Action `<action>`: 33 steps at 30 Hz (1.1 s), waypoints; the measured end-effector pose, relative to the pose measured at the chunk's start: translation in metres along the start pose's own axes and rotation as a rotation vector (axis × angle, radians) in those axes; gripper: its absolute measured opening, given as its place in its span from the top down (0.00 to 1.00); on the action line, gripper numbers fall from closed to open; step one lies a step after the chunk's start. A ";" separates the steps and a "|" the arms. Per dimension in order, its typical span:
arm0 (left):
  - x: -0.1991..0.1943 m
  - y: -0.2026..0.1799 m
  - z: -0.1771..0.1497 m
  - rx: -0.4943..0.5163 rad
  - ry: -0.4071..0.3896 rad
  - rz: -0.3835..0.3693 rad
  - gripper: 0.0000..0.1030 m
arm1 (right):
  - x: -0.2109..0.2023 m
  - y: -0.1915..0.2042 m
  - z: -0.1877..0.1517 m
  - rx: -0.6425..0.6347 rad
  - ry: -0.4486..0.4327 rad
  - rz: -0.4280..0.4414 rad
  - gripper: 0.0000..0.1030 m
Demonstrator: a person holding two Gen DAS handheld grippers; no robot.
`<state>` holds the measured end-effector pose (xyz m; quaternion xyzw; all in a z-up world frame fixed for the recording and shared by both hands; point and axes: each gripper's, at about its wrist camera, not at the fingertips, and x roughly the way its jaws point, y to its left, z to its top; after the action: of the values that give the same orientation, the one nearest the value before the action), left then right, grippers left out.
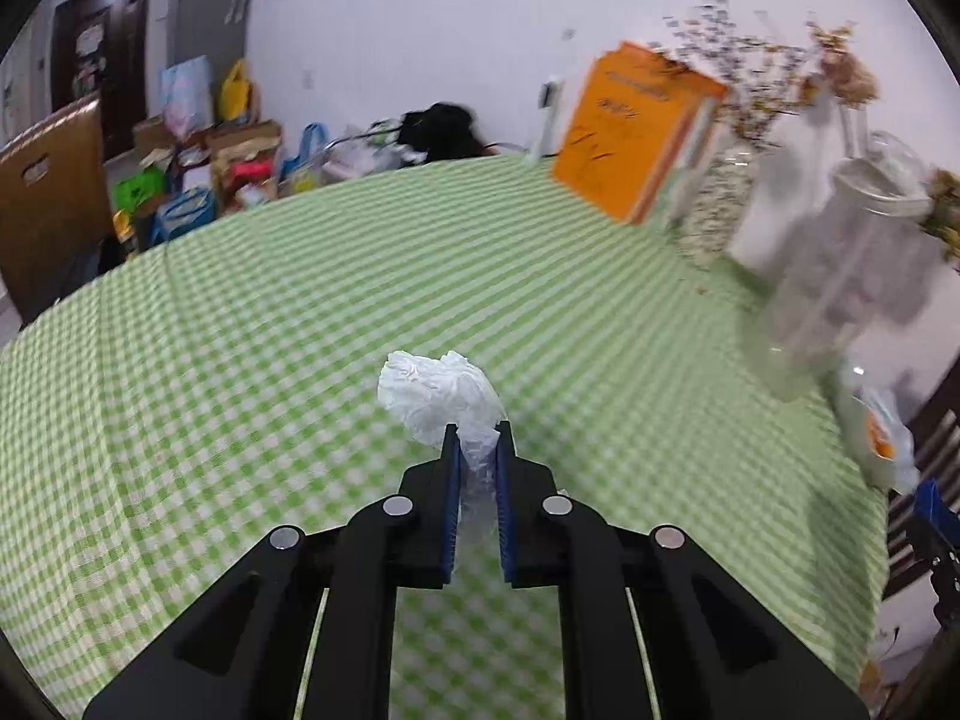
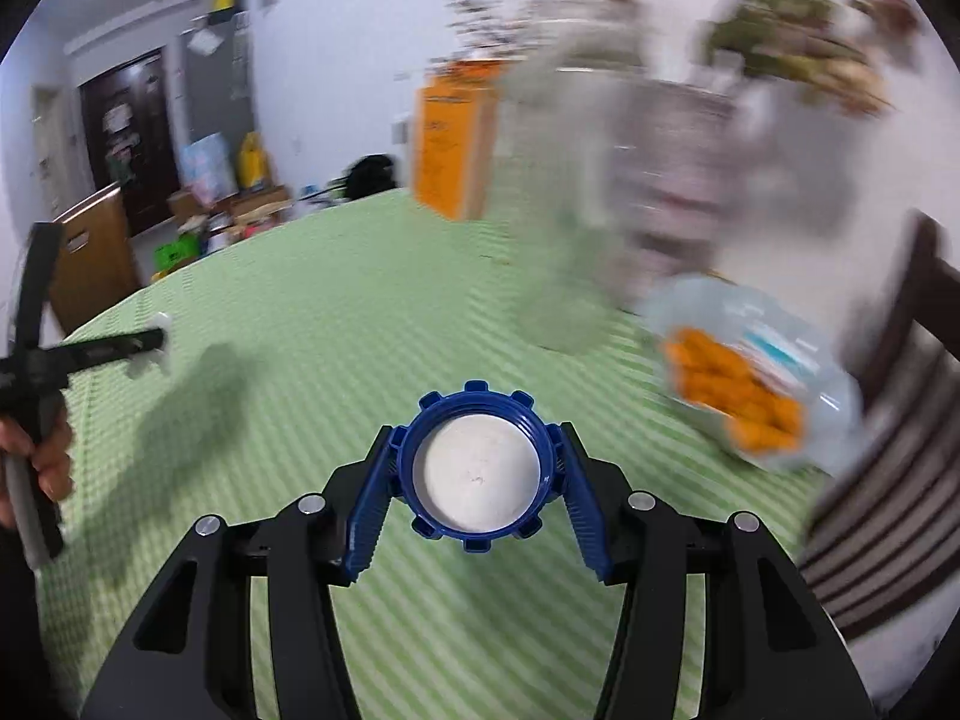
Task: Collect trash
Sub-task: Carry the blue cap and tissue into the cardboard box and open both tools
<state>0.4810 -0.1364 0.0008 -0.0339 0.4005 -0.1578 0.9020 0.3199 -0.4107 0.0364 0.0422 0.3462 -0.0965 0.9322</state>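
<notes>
The left gripper (image 1: 477,441) pinches a crumpled white plastic wrapper (image 1: 438,396); the right gripper (image 2: 477,441) clamps a blue cap (image 2: 480,468). The orange box's (image 1: 636,132) writing is unreadable.

Black left tool (image 1: 477,441) and right tool (image 2: 477,450), blue ribbed pads, silver pins.
</notes>
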 end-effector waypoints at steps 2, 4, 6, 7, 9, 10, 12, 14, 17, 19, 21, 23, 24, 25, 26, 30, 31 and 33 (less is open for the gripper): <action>-0.008 -0.017 0.000 0.031 -0.009 -0.033 0.92 | -0.022 -0.033 -0.015 0.051 0.002 -0.047 0.50; -0.018 -0.038 -0.001 0.078 -0.026 -0.068 0.92 | -0.049 -0.065 -0.033 0.107 0.000 -0.103 0.50; -0.026 -0.054 -0.005 0.110 -0.030 -0.094 0.92 | -0.077 -0.099 -0.054 0.164 0.000 -0.154 0.50; -0.032 -0.065 -0.008 0.128 -0.033 -0.115 0.92 | -0.089 -0.111 -0.063 0.184 -0.001 -0.175 0.50; -0.043 -0.083 -0.013 0.167 -0.045 -0.137 0.92 | -0.119 -0.144 -0.093 0.235 0.005 -0.238 0.50; -0.051 -0.096 -0.019 0.190 -0.054 -0.158 0.92 | -0.131 -0.159 -0.108 0.263 0.014 -0.263 0.50; -0.062 -0.116 -0.028 0.222 -0.052 -0.210 0.92 | -0.149 -0.184 -0.135 0.325 0.032 -0.300 0.50; -0.070 -0.140 -0.041 0.247 -0.018 -0.299 0.92 | -0.163 -0.211 -0.166 0.404 0.061 -0.339 0.50; -0.076 -0.180 -0.061 0.326 0.039 -0.363 0.92 | -0.174 -0.247 -0.214 0.515 0.125 -0.386 0.50; -0.079 -0.209 -0.075 0.386 0.065 -0.370 0.92 | -0.172 -0.260 -0.239 0.566 0.158 -0.379 0.50; -0.083 -0.234 -0.085 0.431 0.093 -0.385 0.92 | -0.170 -0.270 -0.259 0.602 0.184 -0.371 0.50; -0.088 -0.251 -0.095 0.457 0.111 -0.403 0.92 | -0.165 -0.281 -0.279 0.643 0.204 -0.352 0.50; -0.087 -0.258 -0.097 0.466 0.118 -0.408 0.92 | -0.163 -0.284 -0.283 0.655 0.208 -0.347 0.50; -0.089 -0.268 -0.102 0.475 0.130 -0.415 0.92 | -0.161 -0.290 -0.291 0.677 0.211 -0.341 0.50; -0.089 -0.276 -0.106 0.482 0.142 -0.417 0.92 | -0.157 -0.294 -0.294 0.691 0.214 -0.333 0.50; -0.088 -0.298 -0.119 0.510 0.178 -0.414 0.92 | -0.142 -0.305 -0.302 0.716 0.223 -0.295 0.50; -0.089 -0.305 -0.124 0.520 0.183 -0.413 0.92 | -0.139 -0.305 -0.302 0.716 0.228 -0.287 0.50; -0.090 -0.315 -0.132 0.535 0.191 -0.412 0.92 | -0.134 -0.309 -0.306 0.717 0.230 -0.268 0.49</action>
<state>0.2467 -0.3985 0.0347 0.1382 0.4122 -0.4383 0.7867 -0.0389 -0.6484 -0.1108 0.3299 0.3950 -0.3268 0.7927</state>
